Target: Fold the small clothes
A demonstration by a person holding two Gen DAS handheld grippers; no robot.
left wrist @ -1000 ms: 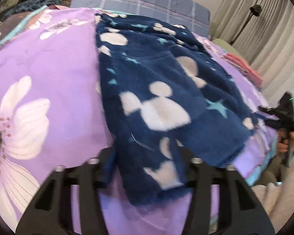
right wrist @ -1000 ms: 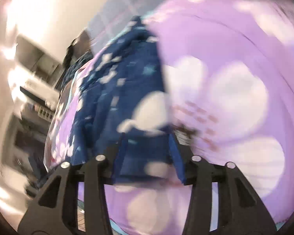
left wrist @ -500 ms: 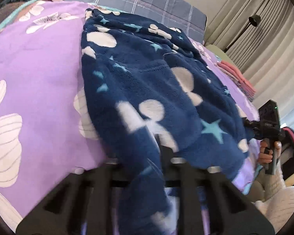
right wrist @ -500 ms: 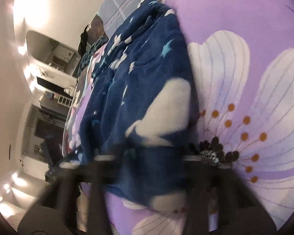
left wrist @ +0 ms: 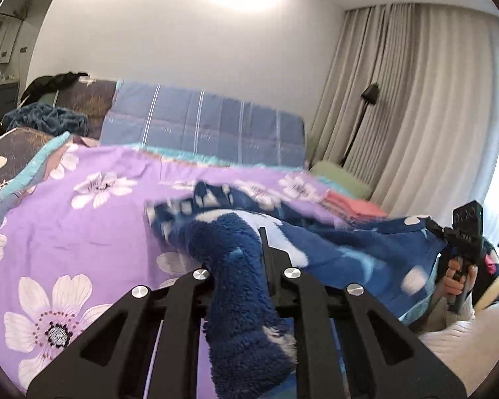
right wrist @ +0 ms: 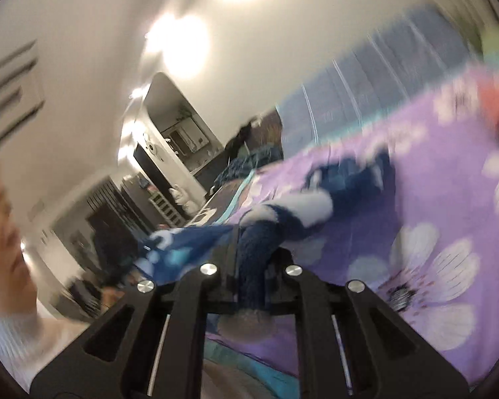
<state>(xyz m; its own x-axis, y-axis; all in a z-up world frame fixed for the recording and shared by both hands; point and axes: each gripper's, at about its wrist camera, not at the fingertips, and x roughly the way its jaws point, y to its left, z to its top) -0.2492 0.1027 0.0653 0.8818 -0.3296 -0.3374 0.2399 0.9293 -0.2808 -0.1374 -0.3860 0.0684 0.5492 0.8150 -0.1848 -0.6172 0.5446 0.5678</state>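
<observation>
A dark blue fleece garment (left wrist: 349,249) with white mouse-head shapes and stars hangs stretched above the purple flowered bedspread (left wrist: 99,226). My left gripper (left wrist: 241,259) is shut on one bunched corner of it, and the fleece hides the left finger. The other corner is held by my right gripper (left wrist: 462,236), seen at the right edge with a hand on its handle. In the right wrist view the right gripper (right wrist: 252,259) has its jaws closing, and the pads pinch a fold of the garment (right wrist: 282,219). The far end of the garment still trails on the bed.
A blue plaid pillow (left wrist: 203,129) lies at the head of the bed. Folded pink clothes (left wrist: 356,206) sit at the bed's right edge, with a floor lamp (left wrist: 366,99) and curtains (left wrist: 432,99) behind. A person's head (right wrist: 0,232) is close at the left.
Both grippers closed on the near corners of the garment and rose, lifting it off the bedspread. Both views tilted up from the bed toward the wall.
</observation>
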